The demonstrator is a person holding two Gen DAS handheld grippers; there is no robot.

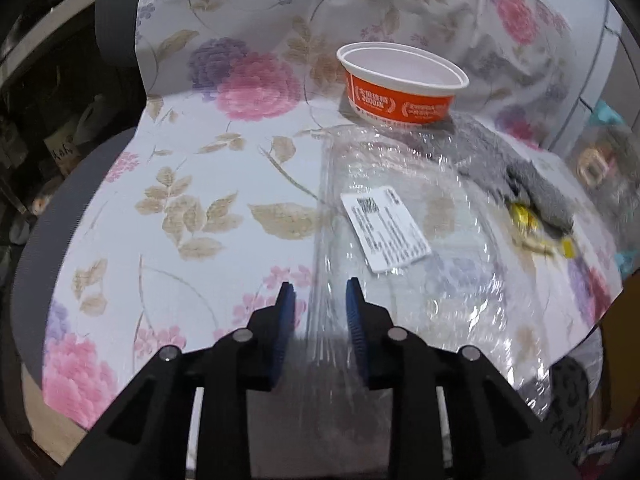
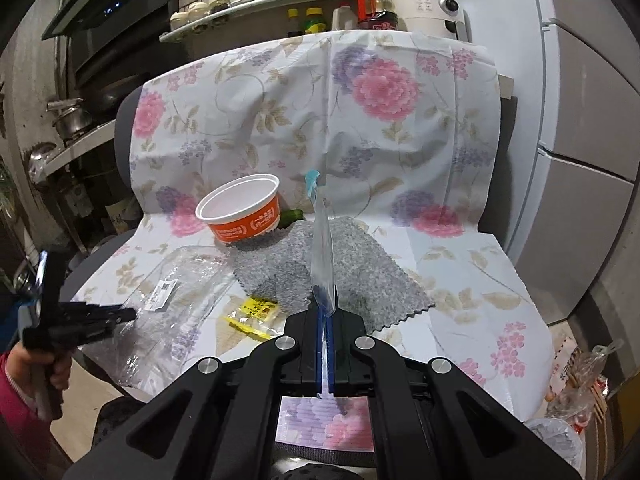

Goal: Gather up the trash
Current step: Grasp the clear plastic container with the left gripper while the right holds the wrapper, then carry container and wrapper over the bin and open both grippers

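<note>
Only the right wrist view shows the right gripper (image 2: 325, 312) – jaws clamped on a thin clear wrapper (image 2: 322, 248); the left gripper (image 1: 320, 300) – jaws apart around the clear plastic tray (image 1: 400, 240).

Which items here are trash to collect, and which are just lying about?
Trash: clear plastic bag, orange cup, yellow wrapper, clear wrapper held in right gripper.
Lying about: grey cloth, floral cover, shelf bottles.
</note>
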